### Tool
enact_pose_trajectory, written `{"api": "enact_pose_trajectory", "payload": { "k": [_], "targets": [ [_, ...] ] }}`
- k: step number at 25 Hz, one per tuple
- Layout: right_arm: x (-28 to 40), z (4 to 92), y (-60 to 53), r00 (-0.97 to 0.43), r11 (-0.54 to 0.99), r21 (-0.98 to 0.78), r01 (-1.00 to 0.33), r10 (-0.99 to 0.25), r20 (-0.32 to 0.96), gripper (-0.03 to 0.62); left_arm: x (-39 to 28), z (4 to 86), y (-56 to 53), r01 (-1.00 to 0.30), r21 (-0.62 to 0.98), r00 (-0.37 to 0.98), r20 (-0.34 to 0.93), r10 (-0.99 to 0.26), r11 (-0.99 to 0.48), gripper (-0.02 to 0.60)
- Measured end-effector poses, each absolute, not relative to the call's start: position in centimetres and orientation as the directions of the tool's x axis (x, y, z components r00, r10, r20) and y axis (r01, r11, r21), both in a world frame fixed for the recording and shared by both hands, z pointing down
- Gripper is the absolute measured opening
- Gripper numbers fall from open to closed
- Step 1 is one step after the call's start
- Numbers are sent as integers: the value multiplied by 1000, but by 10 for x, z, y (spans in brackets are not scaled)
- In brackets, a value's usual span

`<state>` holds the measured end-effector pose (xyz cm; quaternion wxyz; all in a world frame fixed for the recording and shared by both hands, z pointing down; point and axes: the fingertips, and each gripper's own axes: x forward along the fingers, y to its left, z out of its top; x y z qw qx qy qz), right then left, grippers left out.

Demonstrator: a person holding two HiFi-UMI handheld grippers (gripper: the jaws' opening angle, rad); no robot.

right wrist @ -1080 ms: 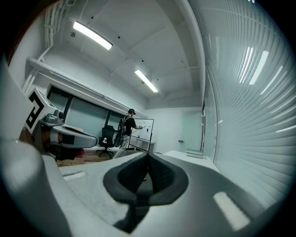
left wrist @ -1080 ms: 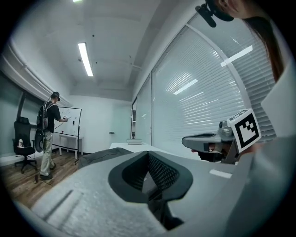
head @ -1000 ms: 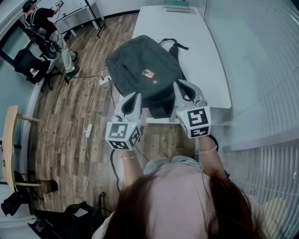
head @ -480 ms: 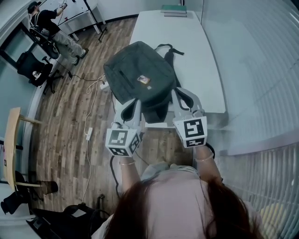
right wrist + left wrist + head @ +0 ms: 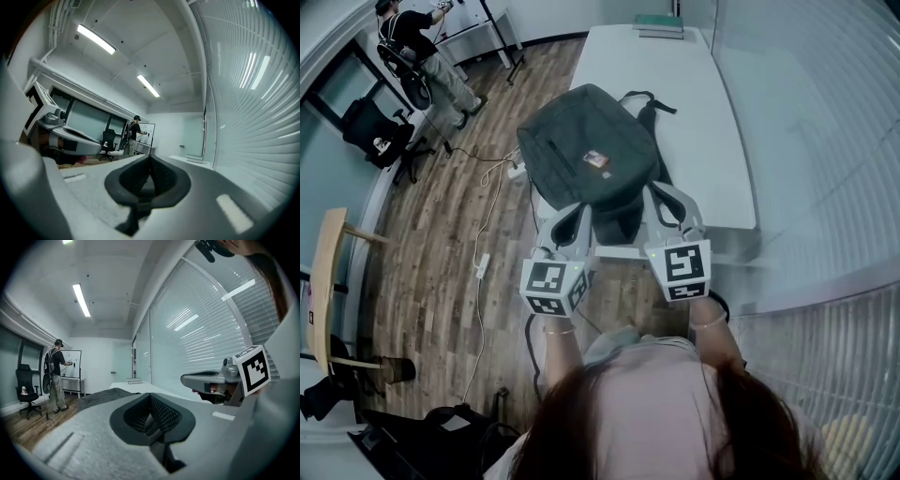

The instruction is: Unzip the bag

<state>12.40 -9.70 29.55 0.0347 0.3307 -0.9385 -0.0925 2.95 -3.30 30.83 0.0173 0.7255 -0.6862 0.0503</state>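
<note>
Nearest the camera, the left gripper (image 5: 576, 210) and the right gripper (image 5: 662, 193) point level toward the table's near end. In each gripper view the jaws meet along a closed seam, with nothing caught between them – left gripper (image 5: 150, 401), right gripper (image 5: 150, 164).

Between the two tips sits the near end of the backpack (image 5: 572, 141), a dark grey-green bag lying flat on the white table (image 5: 712, 141). This end folds down over the table's near edge, and its left side overhangs the long edge above the floor. Whether either tip touches the fabric cannot be told. A dark line, probably a pocket zip, crosses the upper face, and a small red-and-white tag (image 5: 597, 158) lies beside it. Black straps (image 5: 649, 99) trail from the far side onto the tabletop.

Nothing stands between the grippers and the bag. Books (image 5: 659, 23) are stacked at the table's far end, well apart from it.

On the wooden floor to the left, a white cable (image 5: 484, 216) runs to a power strip (image 5: 481, 265). Farther off are a black office chair (image 5: 370, 131) and a standing person (image 5: 422, 47); closed blinds (image 5: 825, 141) line the right.
</note>
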Motion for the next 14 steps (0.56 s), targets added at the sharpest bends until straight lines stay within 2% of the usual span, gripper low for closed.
{"api": "enact_pose_trajectory", "payload": {
  "k": [14],
  "targets": [
    [120, 290, -80, -792, 767, 253, -589, -610, 7, 3, 43, 306, -23, -996, -52, 76, 58, -995, -79, 9]
  ]
}}
